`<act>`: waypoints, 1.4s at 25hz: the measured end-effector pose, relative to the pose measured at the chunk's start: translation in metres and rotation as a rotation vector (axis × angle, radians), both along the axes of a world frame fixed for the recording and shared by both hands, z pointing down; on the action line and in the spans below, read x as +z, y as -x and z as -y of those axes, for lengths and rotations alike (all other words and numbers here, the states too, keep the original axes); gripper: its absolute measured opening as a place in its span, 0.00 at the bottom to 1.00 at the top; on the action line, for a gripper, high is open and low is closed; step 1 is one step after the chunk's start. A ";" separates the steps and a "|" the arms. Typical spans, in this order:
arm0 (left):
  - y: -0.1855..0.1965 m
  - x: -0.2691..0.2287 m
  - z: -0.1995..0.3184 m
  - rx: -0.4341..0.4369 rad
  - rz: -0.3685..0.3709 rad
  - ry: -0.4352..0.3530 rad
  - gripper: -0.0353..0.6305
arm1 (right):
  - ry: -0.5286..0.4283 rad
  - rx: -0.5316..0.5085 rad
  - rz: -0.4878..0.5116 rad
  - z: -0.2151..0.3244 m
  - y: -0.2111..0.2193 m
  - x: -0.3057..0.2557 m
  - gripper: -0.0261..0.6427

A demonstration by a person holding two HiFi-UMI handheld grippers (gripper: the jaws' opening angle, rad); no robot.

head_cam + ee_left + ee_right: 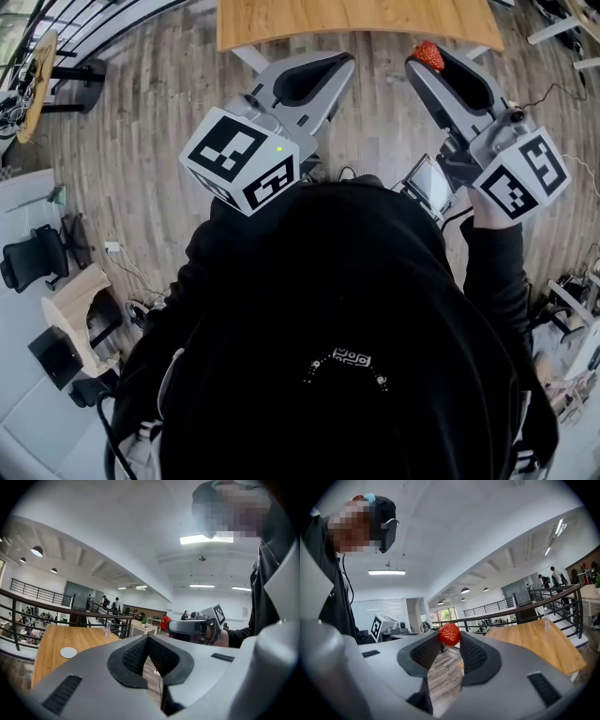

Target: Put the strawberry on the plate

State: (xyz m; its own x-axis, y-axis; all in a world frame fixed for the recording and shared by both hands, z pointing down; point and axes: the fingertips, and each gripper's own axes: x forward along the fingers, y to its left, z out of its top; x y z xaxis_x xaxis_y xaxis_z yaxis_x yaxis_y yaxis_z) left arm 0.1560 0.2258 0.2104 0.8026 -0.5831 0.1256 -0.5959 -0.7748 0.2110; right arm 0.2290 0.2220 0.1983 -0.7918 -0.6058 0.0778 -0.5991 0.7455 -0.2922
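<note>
A red strawberry [449, 634] sits between the tips of my right gripper [450, 638], whose pads are shut on it; the head view shows the strawberry [429, 54] just short of the wooden table [356, 21]. My left gripper [341, 62] is held beside the right one, also pointing at the table. Its black pads meet at the tip, shut with nothing between them [148, 637]. A small white round plate [68, 652] lies on the table [56, 641] to the left in the left gripper view.
A black railing [543, 603] runs behind the table, and a clear bottle [547, 619] stands on the table's far edge. On the plank floor [150, 112] at the left are an office chair [26, 259], a stool and cables. More desks and people stand far off.
</note>
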 end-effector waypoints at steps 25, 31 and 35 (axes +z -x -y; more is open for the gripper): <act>0.039 0.020 0.098 -0.030 0.055 -0.017 0.05 | 0.016 0.027 -0.106 0.093 0.032 0.013 0.25; 0.069 0.016 0.152 -0.023 0.013 -0.025 0.05 | 0.037 0.029 -0.116 0.136 0.066 0.013 0.25; 0.071 0.007 0.158 0.003 0.021 -0.036 0.05 | 0.037 0.047 -0.125 0.141 0.072 -0.001 0.25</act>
